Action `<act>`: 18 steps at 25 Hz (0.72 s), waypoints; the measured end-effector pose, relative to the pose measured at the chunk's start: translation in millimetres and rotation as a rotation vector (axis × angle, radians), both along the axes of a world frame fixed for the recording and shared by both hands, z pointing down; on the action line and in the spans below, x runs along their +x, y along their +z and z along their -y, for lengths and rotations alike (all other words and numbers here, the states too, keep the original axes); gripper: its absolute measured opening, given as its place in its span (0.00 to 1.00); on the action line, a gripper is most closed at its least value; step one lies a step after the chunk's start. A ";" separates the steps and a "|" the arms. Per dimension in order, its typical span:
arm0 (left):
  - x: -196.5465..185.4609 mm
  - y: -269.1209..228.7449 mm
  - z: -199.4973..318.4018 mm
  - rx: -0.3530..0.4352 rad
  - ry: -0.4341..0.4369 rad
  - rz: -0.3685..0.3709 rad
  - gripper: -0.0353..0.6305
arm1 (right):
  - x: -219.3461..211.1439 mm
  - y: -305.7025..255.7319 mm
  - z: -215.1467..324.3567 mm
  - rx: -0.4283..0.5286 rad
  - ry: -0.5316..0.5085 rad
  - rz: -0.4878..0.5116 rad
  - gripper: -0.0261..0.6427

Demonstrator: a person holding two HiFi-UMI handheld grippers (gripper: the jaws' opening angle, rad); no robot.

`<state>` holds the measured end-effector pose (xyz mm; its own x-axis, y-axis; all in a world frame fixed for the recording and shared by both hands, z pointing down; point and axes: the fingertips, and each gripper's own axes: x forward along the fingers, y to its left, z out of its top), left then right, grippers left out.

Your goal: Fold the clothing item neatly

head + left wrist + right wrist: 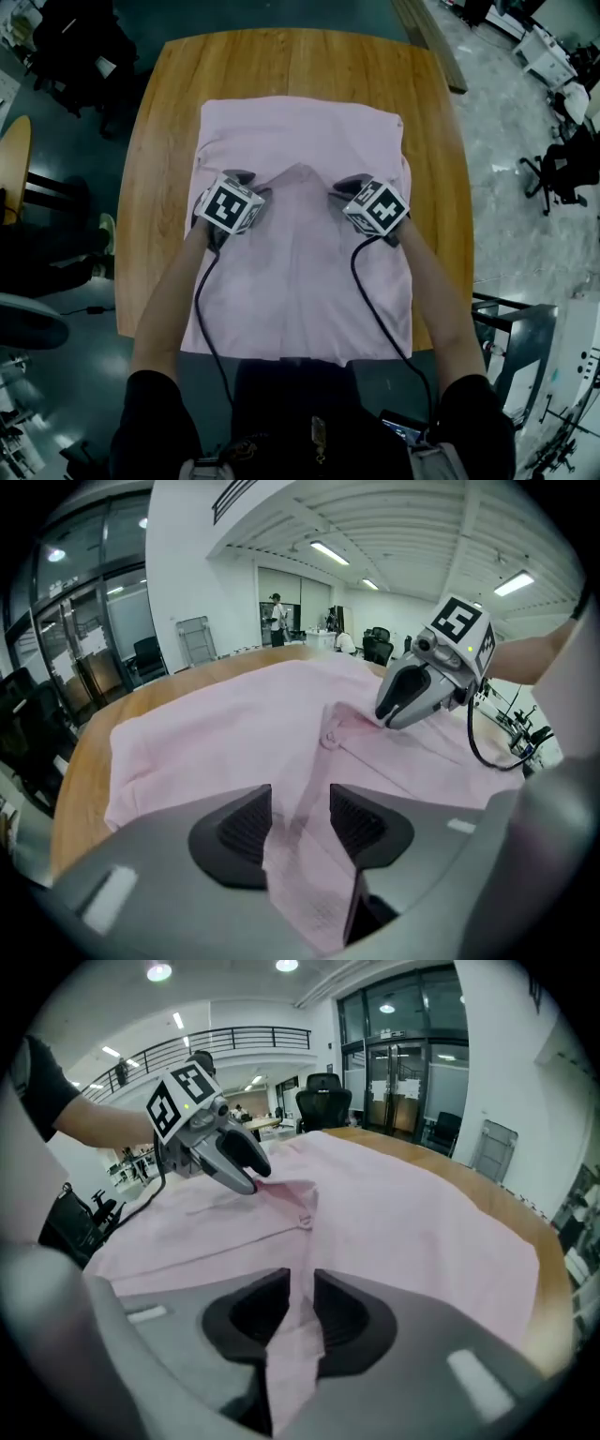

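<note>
Pinching a shirt (300, 141) fold in the right gripper (298, 1307), jaws clamped, with the left gripper (300, 822) held wide around loose cloth, likely smoothing it on the counter (281, 61).

head view: jaws of the left gripper (242, 180) and the right gripper (345, 185) masked by their own bodies and marker cubes (230, 204). the shirt (300, 281) overhangs and hides the middle of the near edge of the table (281, 66). left gripper view: shirt cut off under the gripper's body; distant figure (277, 619) too small to make out.
</note>
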<state>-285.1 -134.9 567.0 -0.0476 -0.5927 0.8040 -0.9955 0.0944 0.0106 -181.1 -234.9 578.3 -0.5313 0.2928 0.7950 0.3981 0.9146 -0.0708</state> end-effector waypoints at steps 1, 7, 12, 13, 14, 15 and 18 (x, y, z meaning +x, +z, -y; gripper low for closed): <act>2.5 -6.3 -4.4 0.017 -0.017 -0.001 0.36 | 5.0 -7.5 -3.8 -0.013 0.007 0.019 0.15; 29.3 -63.6 -49.0 0.195 -0.089 0.009 0.33 | 47.2 -70.2 -30.3 -0.008 0.131 0.180 0.15; 72.6 -115.2 -98.9 0.377 -0.115 0.045 0.10 | 100.1 -122.7 -74.0 0.077 0.260 0.275 0.15; 82.8 -123.1 -109.9 0.404 -0.110 0.059 0.06 | 112.1 -132.5 -84.2 0.098 0.287 0.291 0.15; 93.5 -128.6 -121.6 0.424 -0.100 0.069 0.06 | 123.8 -141.6 -94.9 0.120 0.312 0.306 0.15; 103.7 -131.8 -134.3 0.436 -0.092 0.076 0.06 | 134.8 -149.7 -105.4 0.141 0.335 0.322 0.15; 128.8 -131.1 -173.4 0.448 -0.097 0.097 0.06 | 167.0 -167.9 -131.8 0.180 0.396 0.381 0.15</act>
<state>-156.3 38.4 435.9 -0.1823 -0.8693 0.4594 -0.9806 0.1947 -0.0208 -14.0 -103.2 410.4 -0.8312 -0.1090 0.5451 -0.0105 0.9835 0.1806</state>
